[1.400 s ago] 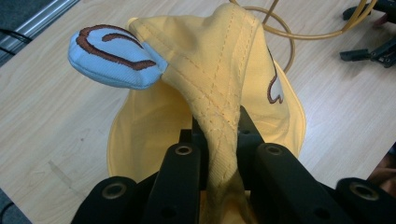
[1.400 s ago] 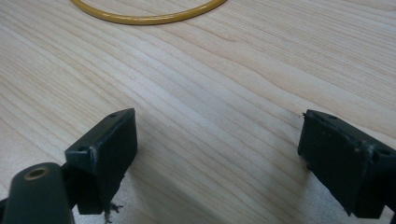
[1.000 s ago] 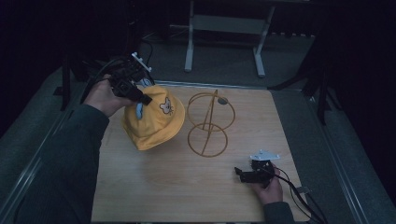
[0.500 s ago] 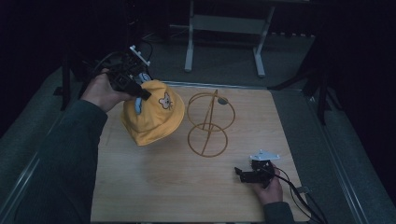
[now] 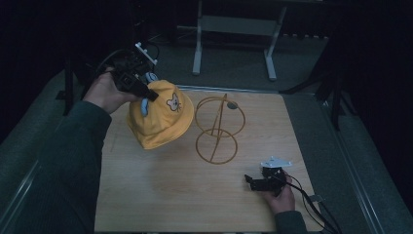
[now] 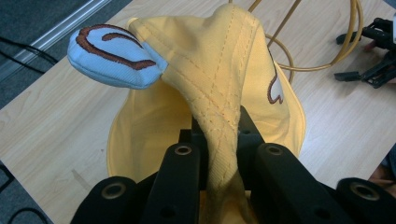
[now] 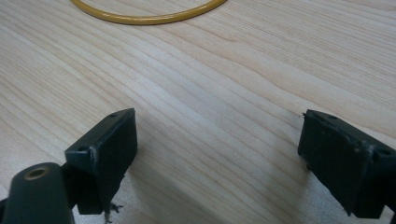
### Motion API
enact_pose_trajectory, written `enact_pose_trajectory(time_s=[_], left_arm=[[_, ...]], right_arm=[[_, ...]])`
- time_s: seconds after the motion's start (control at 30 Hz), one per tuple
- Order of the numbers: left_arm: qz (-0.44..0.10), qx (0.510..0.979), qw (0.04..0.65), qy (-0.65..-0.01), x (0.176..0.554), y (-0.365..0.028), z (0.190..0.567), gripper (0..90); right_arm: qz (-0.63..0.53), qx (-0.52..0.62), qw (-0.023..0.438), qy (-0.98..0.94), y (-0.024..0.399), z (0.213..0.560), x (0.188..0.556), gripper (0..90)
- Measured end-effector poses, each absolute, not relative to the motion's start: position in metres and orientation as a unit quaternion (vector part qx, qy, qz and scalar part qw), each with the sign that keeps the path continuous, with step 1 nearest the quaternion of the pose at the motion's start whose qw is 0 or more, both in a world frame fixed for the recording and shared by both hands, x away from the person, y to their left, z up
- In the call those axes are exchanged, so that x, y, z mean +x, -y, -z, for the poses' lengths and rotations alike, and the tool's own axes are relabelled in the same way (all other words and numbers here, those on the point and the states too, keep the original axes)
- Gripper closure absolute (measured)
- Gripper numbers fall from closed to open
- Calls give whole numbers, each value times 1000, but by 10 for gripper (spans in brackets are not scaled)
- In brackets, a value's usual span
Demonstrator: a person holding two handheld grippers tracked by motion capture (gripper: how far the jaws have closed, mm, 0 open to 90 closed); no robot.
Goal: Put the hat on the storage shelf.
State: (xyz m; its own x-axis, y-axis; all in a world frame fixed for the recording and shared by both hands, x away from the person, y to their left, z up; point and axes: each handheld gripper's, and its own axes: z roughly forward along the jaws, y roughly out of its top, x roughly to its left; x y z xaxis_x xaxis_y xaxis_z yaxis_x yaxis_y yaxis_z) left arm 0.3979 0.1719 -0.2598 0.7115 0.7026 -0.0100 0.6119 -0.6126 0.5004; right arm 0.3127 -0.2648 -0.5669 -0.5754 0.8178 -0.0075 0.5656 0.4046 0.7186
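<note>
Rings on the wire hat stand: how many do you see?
2. The lower ring lies flat on the table as the base; the upper ring stands upright above it, right of the yellow hat.

Yellow wire stand (image 5: 217, 127) on wooden table (image 5: 146, 195), metal frame (image 5: 234, 29) behind.

The hat (image 5: 157, 117), pinched at its crown by the left gripper (image 5: 146, 92), has been carried slightly up and toward the table's far edge, nearer the wire stand (image 5: 218, 129), and tilted more.
</note>
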Motion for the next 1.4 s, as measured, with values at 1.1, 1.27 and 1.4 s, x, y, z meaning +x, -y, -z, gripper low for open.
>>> enact_pose_trajectory(time_s=[1.1,1.27,1.4], left_arm=[[-99,901,275,-320,396,-169,246,838],[-98,897,293,-316,395,-169,245,838],[-100,895,305,-310,396,-169,245,839]], right_arm=[[-346,423,183,-817,265,567,313,117],[-346,423,183,-818,265,567,313,117],[-345,423,183,-818,265,567,313,117]])
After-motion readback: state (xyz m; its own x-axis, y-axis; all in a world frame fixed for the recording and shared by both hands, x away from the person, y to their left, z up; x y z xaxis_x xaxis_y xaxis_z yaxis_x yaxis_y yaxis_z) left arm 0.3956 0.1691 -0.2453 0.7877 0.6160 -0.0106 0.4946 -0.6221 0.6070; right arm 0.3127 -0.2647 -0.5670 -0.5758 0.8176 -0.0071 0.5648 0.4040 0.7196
